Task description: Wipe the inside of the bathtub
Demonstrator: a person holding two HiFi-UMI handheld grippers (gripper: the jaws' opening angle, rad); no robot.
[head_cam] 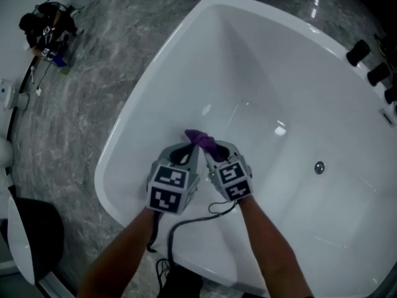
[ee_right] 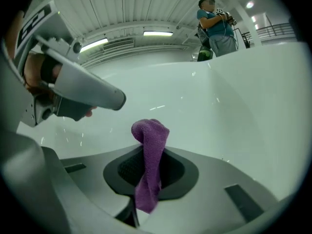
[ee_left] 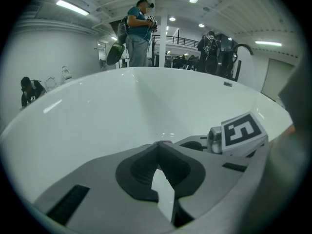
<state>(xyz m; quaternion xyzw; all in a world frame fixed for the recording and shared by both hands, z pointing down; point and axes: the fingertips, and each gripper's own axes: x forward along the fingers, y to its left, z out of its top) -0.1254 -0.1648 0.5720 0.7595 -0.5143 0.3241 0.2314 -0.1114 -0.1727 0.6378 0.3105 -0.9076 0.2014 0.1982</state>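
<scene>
- Your left gripper (head_cam: 186, 149) and right gripper (head_cam: 217, 151) sit side by side at the lower centre of the head view, both pointing into the white bathtub (head_cam: 267, 67).
- The jaws of your right gripper are clamped on a purple cloth (ee_right: 151, 130). In the right gripper view the cloth runs down between the dark pads, and its bunched end stands above the jaw tips.
- In the head view, the free end of the cloth sticks out past the tips of the two grippers, against the tub's inner wall.
- The jaws of your left gripper are together at the tips with nothing between them. In the left gripper view a sliver of purple shows just past those tips.
- The tips of the two grippers are just beside each other; whether they touch cannot be told.
- The drain (head_cam: 319, 167) lies on the tub floor to the right of the grippers, well apart from the cloth.
- Black knobs (head_cam: 358, 51) stand on the tub rim at the upper right of the frame.
- Grey marbled floor (head_cam: 105, 54) surrounds the tub on the left.
- A person (ee_left: 139, 30) stands beyond the far rim.
</scene>
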